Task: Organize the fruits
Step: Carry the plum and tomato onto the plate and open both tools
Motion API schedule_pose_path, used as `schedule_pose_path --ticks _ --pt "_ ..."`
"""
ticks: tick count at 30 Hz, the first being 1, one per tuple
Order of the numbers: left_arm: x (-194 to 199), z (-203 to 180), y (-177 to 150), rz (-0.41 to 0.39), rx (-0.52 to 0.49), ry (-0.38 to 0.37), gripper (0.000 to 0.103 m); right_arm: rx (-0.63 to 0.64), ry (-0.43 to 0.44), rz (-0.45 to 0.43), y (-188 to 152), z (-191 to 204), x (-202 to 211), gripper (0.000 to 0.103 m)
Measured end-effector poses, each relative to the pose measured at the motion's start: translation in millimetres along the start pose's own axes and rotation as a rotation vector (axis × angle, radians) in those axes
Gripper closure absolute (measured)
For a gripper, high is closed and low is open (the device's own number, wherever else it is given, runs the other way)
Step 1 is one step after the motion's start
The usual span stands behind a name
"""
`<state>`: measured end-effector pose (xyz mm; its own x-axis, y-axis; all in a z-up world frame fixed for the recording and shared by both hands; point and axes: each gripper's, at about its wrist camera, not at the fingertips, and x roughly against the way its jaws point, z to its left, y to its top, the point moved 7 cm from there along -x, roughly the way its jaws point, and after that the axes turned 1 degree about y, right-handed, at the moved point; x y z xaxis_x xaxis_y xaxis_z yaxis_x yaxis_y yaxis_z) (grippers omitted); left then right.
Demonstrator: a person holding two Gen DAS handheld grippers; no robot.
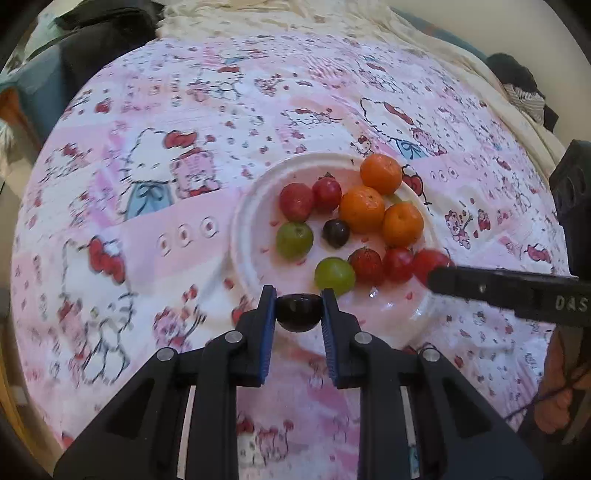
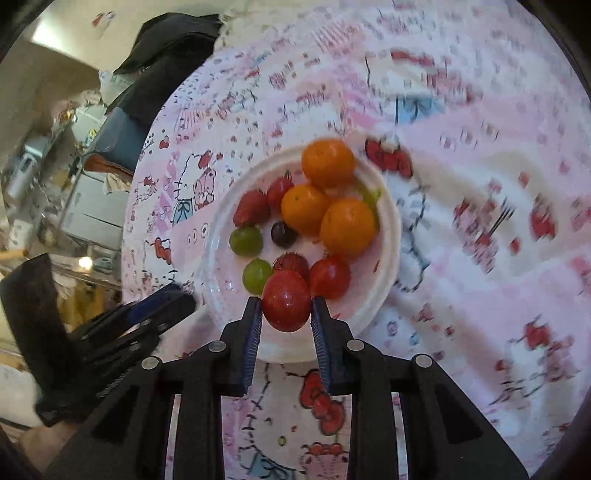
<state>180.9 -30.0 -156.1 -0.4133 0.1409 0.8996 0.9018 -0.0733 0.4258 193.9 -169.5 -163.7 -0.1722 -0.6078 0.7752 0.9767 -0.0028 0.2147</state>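
A white plate [image 1: 255,192] on the pink cartoon-print cloth holds three oranges [image 1: 362,208], several red fruits [image 1: 296,201], two green grapes [image 1: 294,240] and one dark grape [image 1: 335,232]. My left gripper [image 1: 298,312] is shut on a dark grape [image 1: 298,312] at the plate's near rim. My right gripper [image 2: 286,301] is shut on a red tomato [image 2: 286,301] over the plate's near edge [image 2: 384,295]. The right gripper also shows in the left wrist view [image 1: 439,275], and the left gripper shows in the right wrist view [image 2: 162,299].
The cloth [image 1: 147,221] covers a round table. Cream fabric [image 1: 295,18] and dark clothing [image 1: 107,26] lie at the far side. Room clutter and boxes [image 2: 55,166] lie beyond the table's left edge in the right wrist view.
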Motion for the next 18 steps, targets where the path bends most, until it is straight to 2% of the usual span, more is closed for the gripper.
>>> schedule_pose_path --ticks 6,16,17,18 --pt "-19 1 5 0.016 0.016 -0.007 0.082 -0.045 0.022 0.039 -5 -8 -14 0.074" --pt "-24 3 7 0.024 0.022 -0.014 0.081 -0.069 0.017 0.068 -7 -17 -22 0.071" --pt "-24 3 8 0.024 0.024 -0.011 0.080 -0.069 0.019 0.064 -7 -17 -22 0.071" --pt "-24 2 9 0.025 0.023 -0.008 0.069 -0.072 0.020 0.065 -7 -17 -22 0.071"
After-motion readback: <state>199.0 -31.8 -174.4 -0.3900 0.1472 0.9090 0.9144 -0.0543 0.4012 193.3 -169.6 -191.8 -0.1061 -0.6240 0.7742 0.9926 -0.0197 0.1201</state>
